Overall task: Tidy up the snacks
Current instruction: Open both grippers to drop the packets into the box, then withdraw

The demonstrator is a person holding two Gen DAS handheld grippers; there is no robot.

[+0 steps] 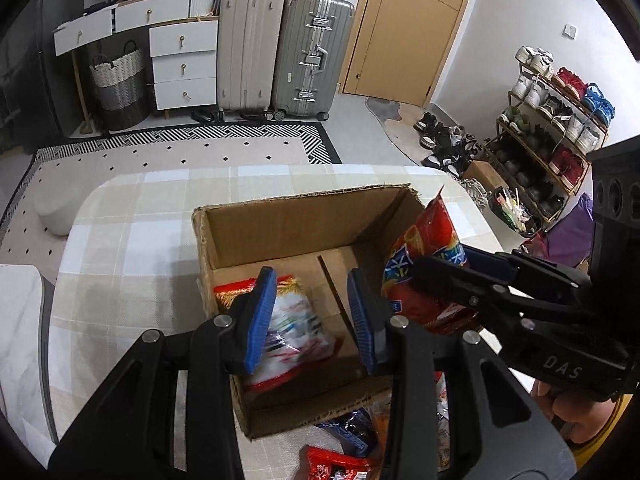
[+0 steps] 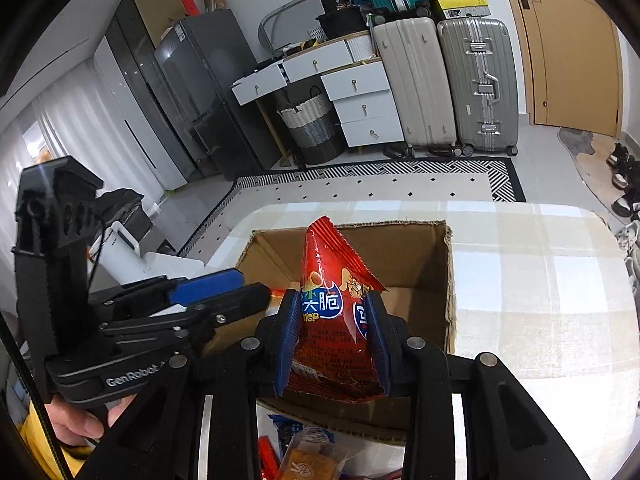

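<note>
An open cardboard box (image 1: pixel 280 220) stands on the checked tablecloth (image 1: pixel 140 240). My left gripper (image 1: pixel 310 280) hangs inside the box over its left half, shut on a white and red snack bag (image 1: pixel 296 320) low above the box floor. My right gripper (image 2: pixel 333 300) is shut on a red crisp bag (image 2: pixel 332 264) with blue lettering. That bag stands upright over the near right part of the box (image 2: pixel 400 256). In the left wrist view the right gripper (image 1: pixel 432 272) reaches in from the right with the red bag (image 1: pixel 424 240). From the right wrist, the left gripper (image 2: pixel 240 288) shows side-on.
Loose snack packs lie on the table in front of the box: a red pack (image 1: pixel 340 464) and an orange one (image 2: pixel 308 460). A hand (image 1: pixel 572 412) holds the right gripper's handle. Suitcases, drawers and a shoe rack (image 1: pixel 560 128) stand across the room.
</note>
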